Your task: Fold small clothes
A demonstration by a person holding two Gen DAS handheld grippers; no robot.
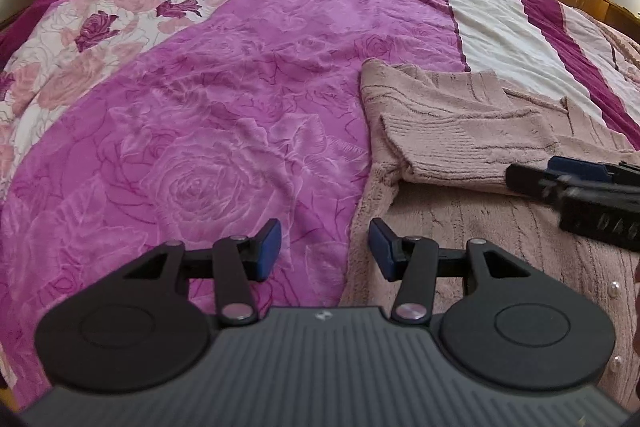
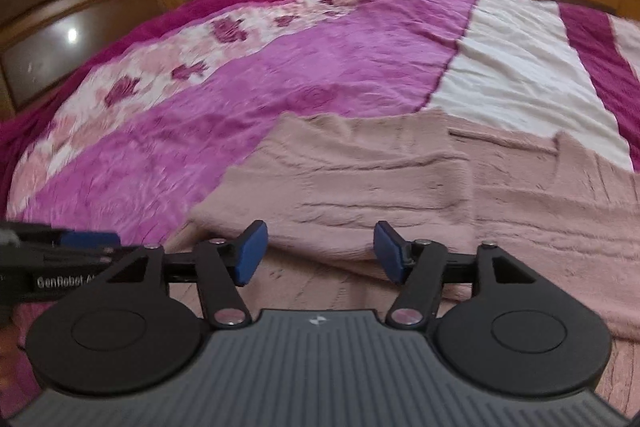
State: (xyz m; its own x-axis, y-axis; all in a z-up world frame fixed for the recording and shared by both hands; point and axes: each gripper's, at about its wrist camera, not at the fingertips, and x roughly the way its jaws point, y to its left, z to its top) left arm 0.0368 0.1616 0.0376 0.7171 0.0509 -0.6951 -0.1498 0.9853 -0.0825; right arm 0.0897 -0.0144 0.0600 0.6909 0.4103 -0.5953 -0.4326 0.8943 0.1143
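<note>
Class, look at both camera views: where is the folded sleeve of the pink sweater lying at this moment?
The sleeve lies across the sweater on the bed cover, at the right in the left wrist view and just ahead of the open right gripper in the right wrist view.

Bedspread [image 1: 208,131] left of sweater [image 1: 460,131] lies bare; headboard [image 2: 80,23] bounds far side (wooden).

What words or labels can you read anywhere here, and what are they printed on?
"GenRobot.AI", last letters cut off: on the side of the left gripper, seen from the right wrist.
Small white emblem, no letters: on the right gripper body.
Dark marks on the right gripper's side, left wrist view: too blurred.
</note>
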